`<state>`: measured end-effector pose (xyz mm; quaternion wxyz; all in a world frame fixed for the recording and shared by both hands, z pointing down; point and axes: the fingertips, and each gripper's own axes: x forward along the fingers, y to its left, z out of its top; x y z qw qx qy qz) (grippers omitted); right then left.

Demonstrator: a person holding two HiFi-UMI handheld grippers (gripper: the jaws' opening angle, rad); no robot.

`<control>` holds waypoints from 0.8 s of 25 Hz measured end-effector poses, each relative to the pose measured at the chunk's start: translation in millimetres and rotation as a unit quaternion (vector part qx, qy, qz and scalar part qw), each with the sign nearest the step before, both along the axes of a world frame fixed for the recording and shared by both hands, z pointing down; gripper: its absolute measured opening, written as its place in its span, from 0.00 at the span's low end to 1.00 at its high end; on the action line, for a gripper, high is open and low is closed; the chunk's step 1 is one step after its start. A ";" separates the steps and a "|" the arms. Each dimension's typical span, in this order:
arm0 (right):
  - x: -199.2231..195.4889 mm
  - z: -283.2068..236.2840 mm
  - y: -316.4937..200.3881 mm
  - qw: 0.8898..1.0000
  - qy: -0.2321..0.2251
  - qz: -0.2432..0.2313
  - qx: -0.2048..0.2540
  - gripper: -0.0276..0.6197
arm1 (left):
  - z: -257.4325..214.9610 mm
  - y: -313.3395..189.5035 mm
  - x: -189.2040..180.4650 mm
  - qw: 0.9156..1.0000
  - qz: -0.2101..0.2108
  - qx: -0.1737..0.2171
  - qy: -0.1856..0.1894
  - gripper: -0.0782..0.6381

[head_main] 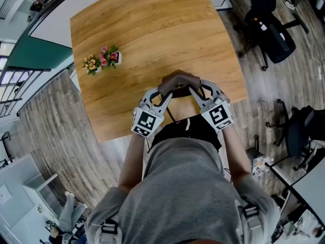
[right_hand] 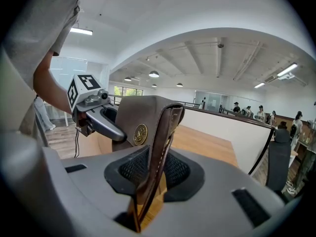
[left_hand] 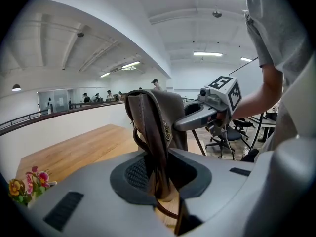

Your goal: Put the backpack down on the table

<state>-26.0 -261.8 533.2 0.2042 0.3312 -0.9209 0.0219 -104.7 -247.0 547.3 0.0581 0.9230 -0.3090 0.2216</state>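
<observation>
Left gripper [head_main: 166,91]: clamped on the backpack's [head_main: 179,83] brown strap [left_hand: 148,132].
Right gripper [head_main: 197,91]: pinching the other strap.
Backpack: held up between both, at the counter's [head_main: 152,29] near edge.
Flowers [head_main: 103,60]: well apart.

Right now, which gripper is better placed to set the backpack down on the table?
Neither: left gripper and right gripper each clamp a strap of the backpack over the table. Lower both together.
</observation>
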 end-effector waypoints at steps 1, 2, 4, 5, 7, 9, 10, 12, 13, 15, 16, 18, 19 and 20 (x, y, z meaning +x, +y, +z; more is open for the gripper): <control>-0.4 2.5 -0.7 1.000 0.004 -0.002 0.001 0.17 | 3.3 -0.1 0.0 1.000 0.000 -0.003 -0.001 0.23; -0.9 5.0 -1.5 1.000 0.007 -0.004 0.001 0.17 | 6.3 -0.5 -0.1 1.000 0.000 -0.005 -0.002 0.23; -1.6 9.7 -3.6 1.000 0.013 -0.012 0.004 0.17 | 11.8 -2.4 -0.3 1.000 -0.001 -0.009 -0.005 0.23; -1.4 12.4 -4.8 1.000 0.016 -0.014 0.004 0.17 | 14.7 -3.5 0.0 1.000 -0.001 -0.010 -0.007 0.23; -1.1 18.0 -7.2 1.000 0.019 -0.016 0.002 0.17 | 20.6 -5.3 0.7 1.000 -0.001 -0.014 -0.009 0.23; -1.7 22.9 -10.3 1.000 0.020 -0.017 -0.001 0.17 | 25.7 -7.6 0.3 1.000 -0.002 -0.018 -0.011 0.24; -2.1 25.5 -12.0 1.000 0.021 -0.017 -0.002 0.17 | 28.1 -9.3 -0.3 1.000 -0.003 -0.020 -0.011 0.23; -1.6 31.7 -14.5 1.000 0.025 -0.018 -0.006 0.17 | 32.7 -12.7 -0.8 1.000 -0.006 -0.024 -0.011 0.23; -1.5 33.8 -15.9 0.999 0.027 -0.019 -0.007 0.17 | 35.1 -14.1 -0.7 1.000 -0.007 -0.025 -0.011 0.23; -2.9 37.2 -18.7 0.999 0.029 -0.025 -0.005 0.17 | 40.7 -16.3 -0.9 0.999 -0.009 -0.028 -0.012 0.23; -3.5 39.8 -19.5 0.999 0.032 -0.028 -0.005 0.17 | 43.8 -16.9 -1.1 0.999 -0.010 -0.029 -0.014 0.24; -3.6 46.5 -20.3 0.999 0.038 -0.030 -0.005 0.17 | 50.4 -17.2 -1.2 0.999 -0.011 -0.033 -0.015 0.24; -2.9 50.1 -20.8 0.999 0.042 -0.030 -0.006 0.18 | 53.4 -17.4 -1.0 0.999 -0.012 -0.036 -0.015 0.23; -2.1 53.5 -21.4 0.998 0.046 -0.031 -0.007 0.18 | 56.0 -17.9 -0.6 0.999 -0.012 -0.039 -0.015 0.24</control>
